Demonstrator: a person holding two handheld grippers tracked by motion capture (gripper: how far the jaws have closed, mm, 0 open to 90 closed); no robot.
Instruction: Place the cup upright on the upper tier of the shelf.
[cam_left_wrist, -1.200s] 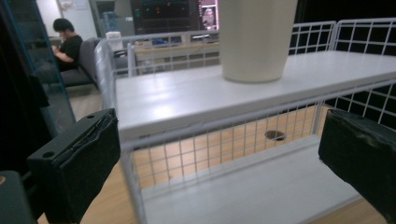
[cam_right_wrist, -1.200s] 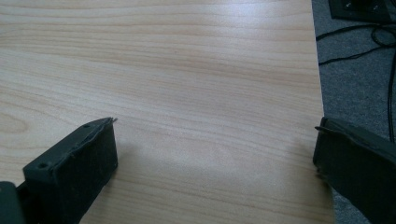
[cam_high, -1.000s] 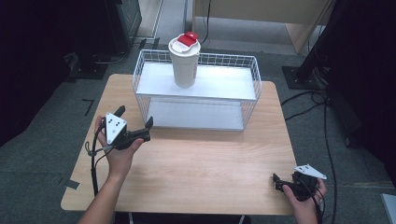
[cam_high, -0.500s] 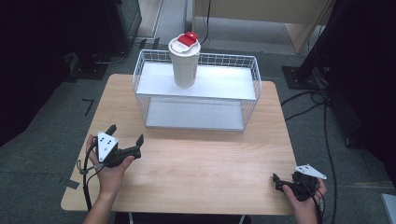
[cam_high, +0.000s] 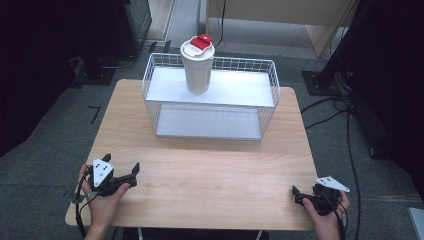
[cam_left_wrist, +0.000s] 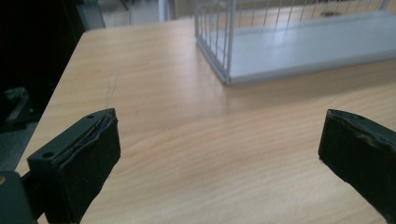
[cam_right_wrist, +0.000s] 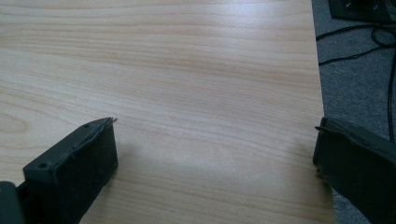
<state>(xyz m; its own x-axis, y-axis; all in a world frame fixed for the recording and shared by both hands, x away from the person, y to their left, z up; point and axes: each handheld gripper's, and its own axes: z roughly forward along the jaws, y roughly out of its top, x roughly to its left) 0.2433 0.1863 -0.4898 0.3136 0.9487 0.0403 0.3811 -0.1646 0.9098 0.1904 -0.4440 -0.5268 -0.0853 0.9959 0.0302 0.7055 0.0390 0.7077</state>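
A white cup (cam_high: 197, 67) with a red tab on its lid stands upright on the top shelf of a white wire rack (cam_high: 210, 131) at the back of the wooden table (cam_high: 210, 170). My left gripper (cam_high: 121, 164) rests low at the table's front left, open, nothing between its jaws. In the left gripper view that gripper (cam_left_wrist: 219, 154) points across bare wood toward the rack's lower shelf (cam_left_wrist: 303, 46). My right gripper (cam_high: 296, 196) sits at the front right corner, open and empty. In the right gripper view it (cam_right_wrist: 215, 168) faces bare tabletop close to the table's right edge.
Grey carpet surrounds the table, with black cables (cam_high: 340, 107) on the floor to the right. Dark equipment (cam_high: 132, 20) stands at the back left. The table's right edge (cam_right_wrist: 320, 93) runs just beside my right gripper, cables (cam_right_wrist: 369, 42) beyond it.
My left gripper has pulled back from near the rack's front left corner toward the table's front left edge, staying open. The right gripper has not moved.
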